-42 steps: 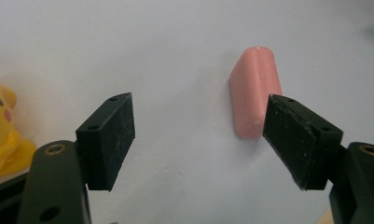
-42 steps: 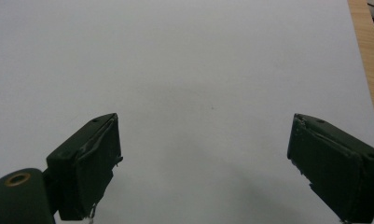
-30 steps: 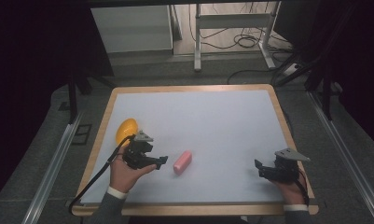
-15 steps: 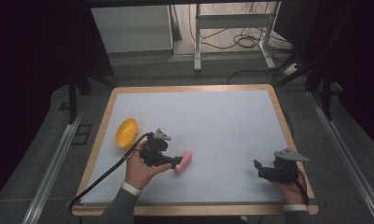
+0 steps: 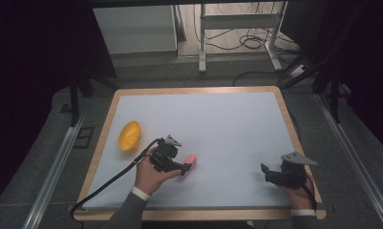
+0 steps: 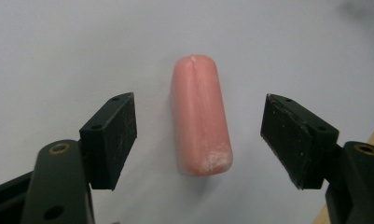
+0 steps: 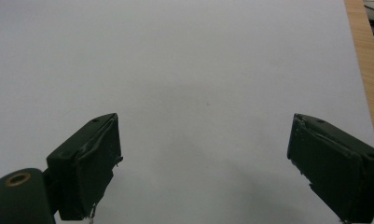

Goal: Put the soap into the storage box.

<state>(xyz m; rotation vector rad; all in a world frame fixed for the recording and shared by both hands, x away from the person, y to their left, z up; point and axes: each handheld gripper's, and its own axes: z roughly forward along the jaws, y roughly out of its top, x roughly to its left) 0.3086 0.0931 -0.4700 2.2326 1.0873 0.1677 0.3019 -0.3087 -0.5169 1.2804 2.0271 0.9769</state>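
While the pink sausage lies flat on the desk, the left tongs stand spread either side of it, touching nothing. From above, those tongs hide its near end. Well apart, the right tongs are spread over bare desk.

Dim room, table evenly lit from above; soft shadows, gripper views sharp, w/o glare

sausage: near end hidden by left hand-held gripper | yellow bowl: contents unclear
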